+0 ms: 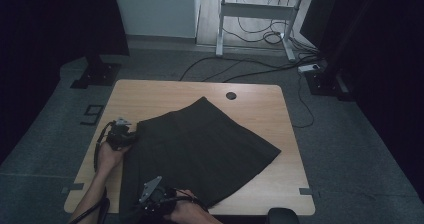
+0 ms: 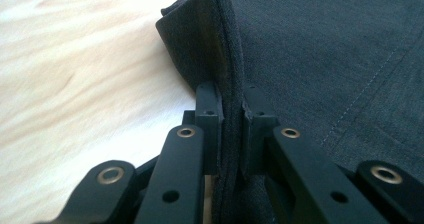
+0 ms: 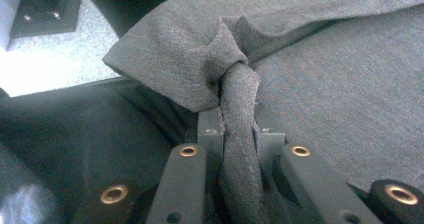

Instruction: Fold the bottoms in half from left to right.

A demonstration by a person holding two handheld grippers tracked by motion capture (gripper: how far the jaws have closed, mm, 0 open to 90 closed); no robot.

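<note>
Both clamped: left claw [image 2: 231, 115] and right claw [image 3: 239, 126] each pinch an edge of the dark skirt [image 1: 200, 139] on the table [image 1: 150, 94]

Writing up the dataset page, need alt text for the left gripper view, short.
The left tongs are shut on the folded edge of a dark grey garment, the cloth pinched upright between the two black jaws. The garment spreads to the right with a stitched seam; pale wooden table shows on the left.
</note>
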